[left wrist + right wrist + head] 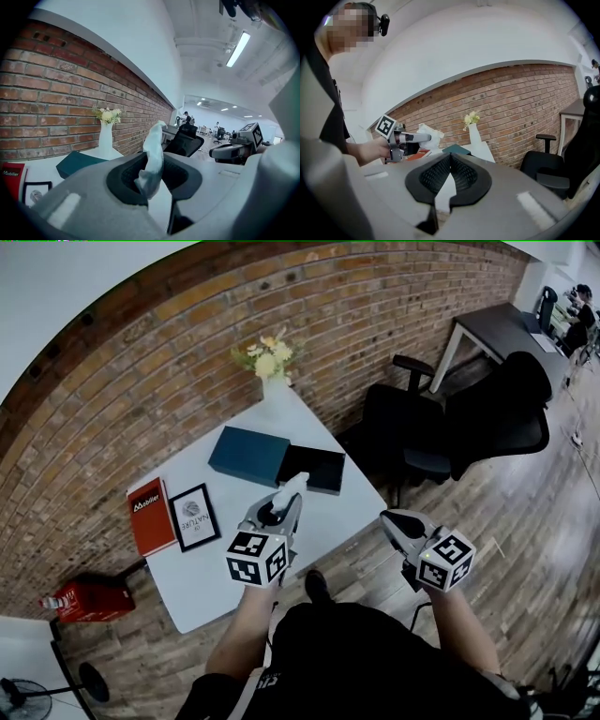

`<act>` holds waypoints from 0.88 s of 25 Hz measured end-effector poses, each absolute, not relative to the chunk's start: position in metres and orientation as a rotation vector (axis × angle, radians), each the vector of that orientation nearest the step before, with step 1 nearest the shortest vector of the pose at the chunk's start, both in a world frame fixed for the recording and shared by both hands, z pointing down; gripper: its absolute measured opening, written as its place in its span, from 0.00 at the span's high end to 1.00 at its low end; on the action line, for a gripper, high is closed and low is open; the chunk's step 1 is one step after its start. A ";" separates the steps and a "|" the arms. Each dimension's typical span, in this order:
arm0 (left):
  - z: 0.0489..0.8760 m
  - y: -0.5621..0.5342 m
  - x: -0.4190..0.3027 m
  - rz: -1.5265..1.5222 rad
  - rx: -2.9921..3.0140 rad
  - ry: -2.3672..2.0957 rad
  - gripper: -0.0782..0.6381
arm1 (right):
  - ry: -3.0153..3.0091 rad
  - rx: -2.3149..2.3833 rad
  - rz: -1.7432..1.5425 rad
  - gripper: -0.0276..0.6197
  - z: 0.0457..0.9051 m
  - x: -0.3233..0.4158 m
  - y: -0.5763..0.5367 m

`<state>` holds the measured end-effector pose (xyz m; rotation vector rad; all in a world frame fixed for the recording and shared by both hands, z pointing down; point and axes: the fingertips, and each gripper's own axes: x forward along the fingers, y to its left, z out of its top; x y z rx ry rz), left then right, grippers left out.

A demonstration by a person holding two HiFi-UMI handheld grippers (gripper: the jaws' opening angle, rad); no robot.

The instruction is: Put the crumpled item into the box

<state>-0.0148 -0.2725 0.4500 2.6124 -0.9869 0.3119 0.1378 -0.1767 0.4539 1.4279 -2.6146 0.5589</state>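
The left gripper (152, 176) pinches the crumpled white item (153, 154) between its fingers, which are closed to a narrow gap on the wad's lower end, while the rest sticks up past the tips. In the head view it hangs over the white table (328, 512), with the open black box (312, 468) at its one o'clock and a teal lid (248, 456) at eleven. At four o'clock, off the table's edge, the right gripper (449, 161) holds nothing, its fingertips touching.
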 end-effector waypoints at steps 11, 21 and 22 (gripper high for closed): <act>0.460 -0.351 -0.043 0.253 2.570 -0.973 0.79 | -2.582 1.382 0.541 0.96 0.442 0.106 -0.263; 0.467 -0.386 -0.043 0.259 2.505 -1.091 0.79 | -2.635 1.250 0.564 0.96 0.449 0.115 -0.314; 0.467 -0.388 -0.041 0.267 2.493 -1.116 0.79 | -2.654 1.221 0.570 0.96 0.449 0.116 -0.320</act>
